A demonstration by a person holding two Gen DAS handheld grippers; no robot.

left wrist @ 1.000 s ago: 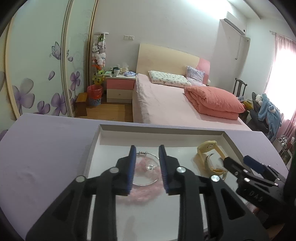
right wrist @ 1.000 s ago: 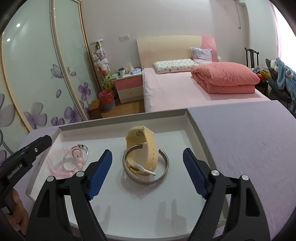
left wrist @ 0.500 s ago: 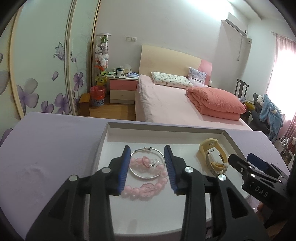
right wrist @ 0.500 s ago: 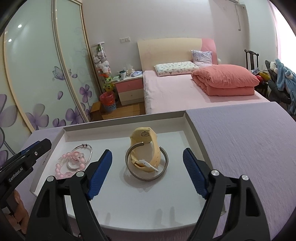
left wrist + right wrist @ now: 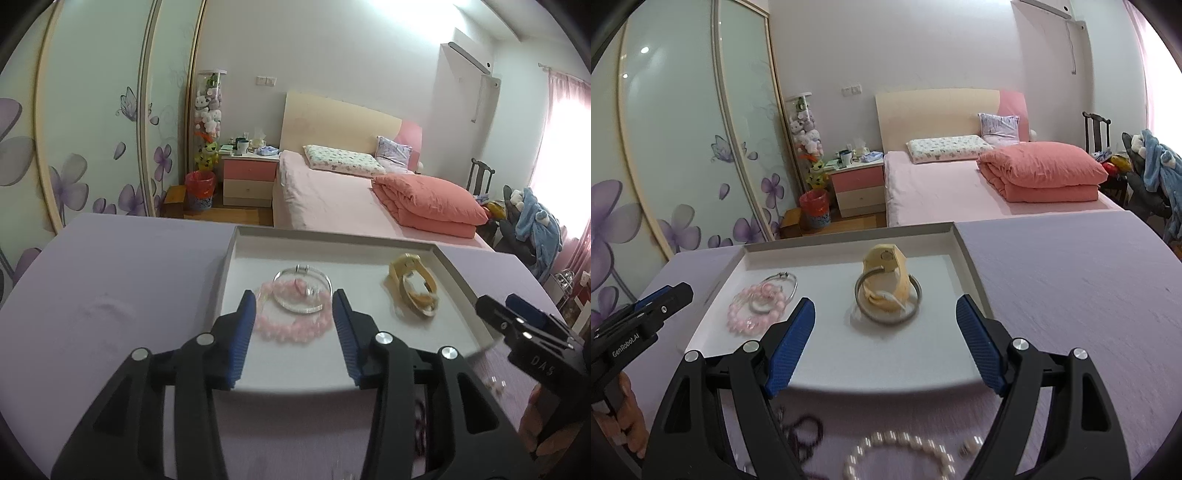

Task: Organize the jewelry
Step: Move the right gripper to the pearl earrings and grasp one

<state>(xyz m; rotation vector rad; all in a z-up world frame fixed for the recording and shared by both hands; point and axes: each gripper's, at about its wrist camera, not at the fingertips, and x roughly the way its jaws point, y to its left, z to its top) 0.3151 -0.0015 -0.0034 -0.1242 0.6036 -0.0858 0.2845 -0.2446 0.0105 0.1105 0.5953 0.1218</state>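
A white tray (image 5: 236,243) (image 5: 967,258) lies on the lilac table. In it lie a pink bead bracelet (image 5: 291,328) (image 5: 753,314) with a silver bangle (image 5: 303,290) (image 5: 783,286) on top, and a yellow watch (image 5: 412,286) (image 5: 886,273) inside a grey bangle (image 5: 886,317). My left gripper (image 5: 295,314) is open and empty, above the tray's near edge. My right gripper (image 5: 885,317) is wide open and empty, in front of the watch. A white pearl bracelet (image 5: 897,454) and a dark bead string (image 5: 801,435) lie on the table before the tray.
The lilac table (image 5: 110,295) (image 5: 1071,295) extends left and right of the tray. Small earrings (image 5: 495,384) lie on the table near the right gripper's body. A bed (image 5: 960,184), a nightstand and wardrobe doors stand beyond the table.
Both grippers have pulled back and up from the tray. The left gripper has opened wider, leaving the pink bracelet and silver bangle in the tray. Loose jewelry before the tray came into view.
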